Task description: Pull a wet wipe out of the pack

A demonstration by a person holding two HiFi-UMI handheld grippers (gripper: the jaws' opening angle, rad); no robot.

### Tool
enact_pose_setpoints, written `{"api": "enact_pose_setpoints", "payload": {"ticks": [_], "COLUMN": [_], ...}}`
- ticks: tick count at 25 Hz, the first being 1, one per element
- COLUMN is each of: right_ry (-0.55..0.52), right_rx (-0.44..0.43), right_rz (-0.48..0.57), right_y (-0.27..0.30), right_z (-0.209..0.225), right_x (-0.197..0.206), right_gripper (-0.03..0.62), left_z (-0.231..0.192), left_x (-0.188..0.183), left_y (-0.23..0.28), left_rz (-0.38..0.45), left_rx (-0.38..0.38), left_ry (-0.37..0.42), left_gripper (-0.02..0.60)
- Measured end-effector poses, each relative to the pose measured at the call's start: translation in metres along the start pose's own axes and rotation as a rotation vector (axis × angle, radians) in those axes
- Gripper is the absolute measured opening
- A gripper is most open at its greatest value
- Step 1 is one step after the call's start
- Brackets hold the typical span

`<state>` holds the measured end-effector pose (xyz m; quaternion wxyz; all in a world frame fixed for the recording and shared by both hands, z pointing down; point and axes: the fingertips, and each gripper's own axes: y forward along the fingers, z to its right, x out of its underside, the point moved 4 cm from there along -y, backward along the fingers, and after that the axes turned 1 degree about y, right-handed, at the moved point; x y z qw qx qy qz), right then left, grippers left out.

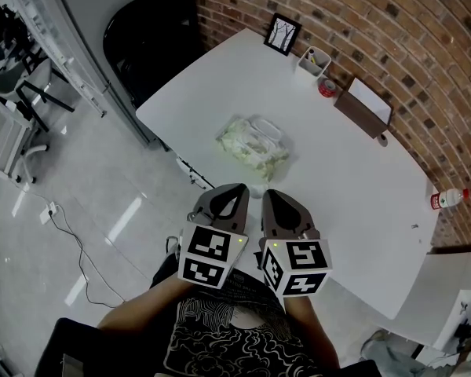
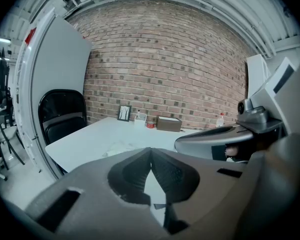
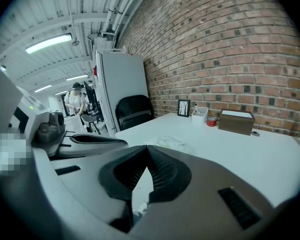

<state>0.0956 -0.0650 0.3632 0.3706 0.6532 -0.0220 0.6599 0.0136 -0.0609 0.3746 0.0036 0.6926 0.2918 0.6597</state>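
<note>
The white table (image 1: 361,179) stood against a brick wall (image 1: 361,22). At the table's near edge the left gripper (image 1: 231,190) and right gripper (image 1: 273,196) hung side by side, each with jaws pressed together on nothing. The wet wipe pack (image 1: 253,146), its lid apparently closed, lay mid-table.

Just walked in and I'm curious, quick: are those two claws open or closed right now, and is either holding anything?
Left claw: closed, tips touching, holding nothing.
Right claw: closed, tips touching, holding nothing.
</note>
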Motion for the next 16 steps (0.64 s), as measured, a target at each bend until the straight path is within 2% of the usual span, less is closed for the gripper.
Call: {"api": "enact_pose_setpoints", "payload": {"ticks": [16], "right_ry": [-0.008], "right_rx": [-0.001], "right_rz": [-0.003], "right_y": [-0.0016], "right_z": [-0.0018], "right_x": [0.0031], "right_gripper": [0.017], "left_z": [0.0003], "left_x": [0.0019], "left_y": [-0.0027], "left_rz": [0.002], "left_rx": [-0.003], "left_ry": [-0.004], "left_gripper": [0.012]}}
